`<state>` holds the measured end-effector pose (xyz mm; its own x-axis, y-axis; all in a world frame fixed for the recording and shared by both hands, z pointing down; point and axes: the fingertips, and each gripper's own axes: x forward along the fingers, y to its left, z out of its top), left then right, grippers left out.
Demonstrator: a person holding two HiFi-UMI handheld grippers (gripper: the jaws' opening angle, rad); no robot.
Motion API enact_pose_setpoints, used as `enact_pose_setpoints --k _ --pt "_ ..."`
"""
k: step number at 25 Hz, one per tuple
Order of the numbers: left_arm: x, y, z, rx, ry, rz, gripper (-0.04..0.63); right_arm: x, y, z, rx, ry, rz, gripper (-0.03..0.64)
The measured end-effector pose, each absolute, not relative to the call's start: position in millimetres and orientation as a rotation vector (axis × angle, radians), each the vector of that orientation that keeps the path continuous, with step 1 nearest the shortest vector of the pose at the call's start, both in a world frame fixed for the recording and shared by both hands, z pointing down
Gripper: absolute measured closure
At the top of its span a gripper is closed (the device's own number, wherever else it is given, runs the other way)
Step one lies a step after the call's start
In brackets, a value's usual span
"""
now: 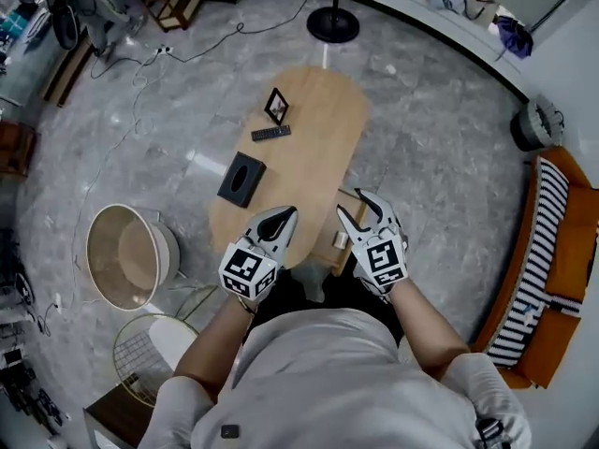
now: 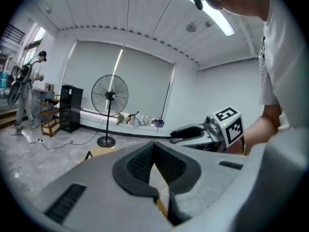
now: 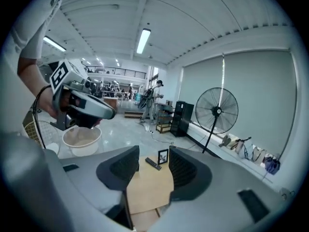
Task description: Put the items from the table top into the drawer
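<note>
Far below in the head view stands an oval wooden table. On it lie a small photo frame, a dark remote and a black tissue box. Both grippers are held high over the table's near end. The left gripper has its jaws together with nothing between them; its own view shows the pads meeting at the tips. The right gripper stands open and empty. Through its jaws I see the photo frame and remote. A drawer seems pulled out beneath the grippers, mostly hidden.
A beige round bin and a wire basket stand left of the table. A floor fan's base is beyond the far end, with cables on the floor. An orange sofa with a striped cushion lies to the right.
</note>
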<state>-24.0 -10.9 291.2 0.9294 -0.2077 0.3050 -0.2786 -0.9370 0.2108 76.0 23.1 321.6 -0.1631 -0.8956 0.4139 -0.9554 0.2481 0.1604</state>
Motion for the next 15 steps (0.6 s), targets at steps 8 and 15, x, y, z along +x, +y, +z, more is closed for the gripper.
enact_pose_setpoints --k 8,15 --pt "-42 -5 222 2.894 -0.455 0.321 0.586 70 31 220 1.721 -2.204 -0.002 0.546" --pt "-33 1 195 2.912 -0.618 0.233 0.586 76 30 198 1.631 -2.333 -0.071 0.577"
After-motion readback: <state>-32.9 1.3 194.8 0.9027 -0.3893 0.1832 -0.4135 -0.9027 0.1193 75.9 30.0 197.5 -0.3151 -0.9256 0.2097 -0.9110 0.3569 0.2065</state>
